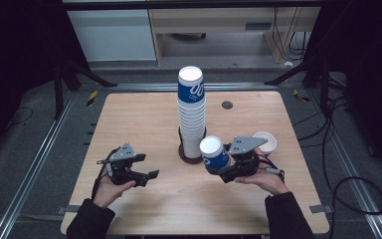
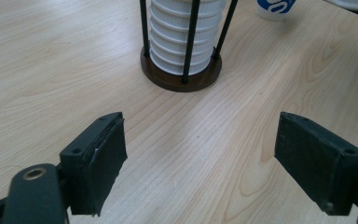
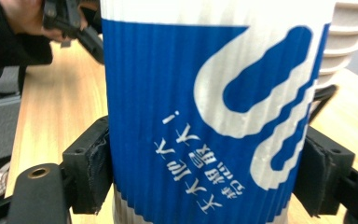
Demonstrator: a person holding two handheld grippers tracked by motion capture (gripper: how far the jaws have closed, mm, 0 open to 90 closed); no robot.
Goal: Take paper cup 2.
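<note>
One tall cup stack point(image 1: 191, 117), two loose cups point(image 1: 214, 153) point(image 1: 265, 142), two tools point(image 1: 146, 172) point(image 1: 219, 169), one table point(image 1: 129, 124).

Blue cup point(image 3: 214, 116) up close: deep blue ribbed sleeve, a white swirl logo and white lettering, a white band at its rim. The stack of cups point(image 1: 192, 117) is white and ribbed, its top one banded blue with a white swirl, on a dark brown base point(image 2: 182, 77) with black rods. Table point(image 1: 129, 129) is pale wood grain; gripper point(image 2: 200, 163) pads are black.
</note>
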